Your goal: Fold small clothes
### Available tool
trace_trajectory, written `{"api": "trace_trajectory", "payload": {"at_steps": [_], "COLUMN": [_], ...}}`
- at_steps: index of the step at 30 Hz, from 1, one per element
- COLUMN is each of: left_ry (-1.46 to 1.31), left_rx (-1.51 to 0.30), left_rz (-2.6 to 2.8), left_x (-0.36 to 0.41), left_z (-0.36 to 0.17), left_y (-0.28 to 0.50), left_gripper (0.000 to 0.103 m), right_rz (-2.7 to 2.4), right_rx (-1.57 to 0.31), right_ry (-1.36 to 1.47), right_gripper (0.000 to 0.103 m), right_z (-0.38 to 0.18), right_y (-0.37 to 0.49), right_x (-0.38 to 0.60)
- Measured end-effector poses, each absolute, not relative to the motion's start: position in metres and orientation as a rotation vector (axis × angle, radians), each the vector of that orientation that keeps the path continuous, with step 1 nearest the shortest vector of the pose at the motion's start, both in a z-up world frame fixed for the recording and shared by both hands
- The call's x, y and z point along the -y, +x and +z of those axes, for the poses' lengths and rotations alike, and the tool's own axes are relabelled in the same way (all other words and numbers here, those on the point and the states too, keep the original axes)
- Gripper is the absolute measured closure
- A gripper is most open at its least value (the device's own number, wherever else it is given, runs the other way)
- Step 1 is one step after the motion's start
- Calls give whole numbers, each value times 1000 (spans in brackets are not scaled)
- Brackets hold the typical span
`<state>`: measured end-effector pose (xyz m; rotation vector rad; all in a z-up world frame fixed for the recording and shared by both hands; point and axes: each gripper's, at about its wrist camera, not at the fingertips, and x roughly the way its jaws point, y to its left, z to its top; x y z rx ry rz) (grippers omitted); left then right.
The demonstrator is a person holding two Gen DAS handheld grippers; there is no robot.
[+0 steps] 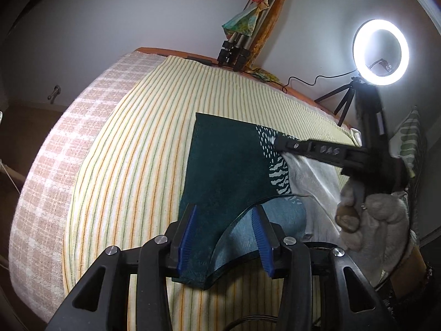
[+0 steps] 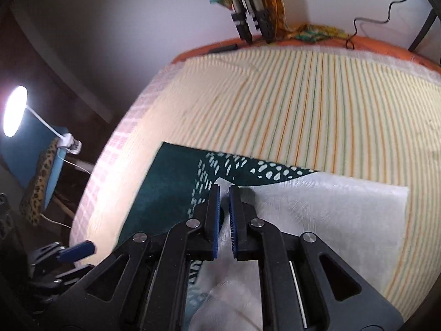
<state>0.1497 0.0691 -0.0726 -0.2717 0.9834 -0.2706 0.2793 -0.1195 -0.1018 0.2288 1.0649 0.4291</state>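
Observation:
A dark teal cloth point(image 1: 226, 165) with a white-speckled band lies on the striped bed cover point(image 1: 124, 151); its white underside is turned up at the right. My left gripper point(image 1: 224, 212) is open, its blue pads straddling the cloth's near edge, where a lighter teal flap point(image 1: 248, 234) curls up. My right gripper point(image 2: 224, 190) has its jaws nearly closed on the cloth's white folded part point(image 2: 317, 215), next to the speckled band point(image 2: 248, 167). The right gripper also shows in the left wrist view point(image 1: 275, 140), with its tips on the cloth's far right corner.
A ring light point(image 1: 380, 55) on a small tripod stands at the bed's far right. A folded tripod point(image 1: 239, 47) leans on the wall behind the bed. A lamp point(image 2: 13, 110) and a leopard-print item point(image 2: 41, 182) are left of the bed.

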Motion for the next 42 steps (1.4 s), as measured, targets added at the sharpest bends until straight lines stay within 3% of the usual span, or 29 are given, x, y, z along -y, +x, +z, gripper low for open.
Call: {"api": "trace_trajectory", "payload": {"at_steps": [4, 13, 24, 26, 29, 33, 42], "left_ry": [-276, -272, -242, -274, -363, -521, -715], "left_rx": [-983, -978, -1044, -1046, -1054, -1069, -1145], "left_rz": [-256, -264, -286, -277, -261, -276, -292], "left_x": [-75, -81, -73, -80, -95, -114, -113], "left_z": [-73, -69, -87, -88, -89, -94, -123], "left_y": [150, 147, 147, 148, 150, 153, 166], "left_gripper": [61, 57, 52, 47, 43, 42, 39], "right_rz": [439, 529, 525, 534, 566, 538, 458], "right_rx": [-1079, -1035, -1205, -1225, -1234, -1100, -1064], "right_ry": [219, 295, 241, 241, 307, 390, 675], "right_gripper": [96, 95, 95, 95, 82, 41, 39], "right_z": [-110, -58, -105, -108, -103, -79, -106], "right_y": [280, 223, 135, 124, 115, 115, 150], "right_x": [120, 172, 211, 216, 229, 255, 304]}}
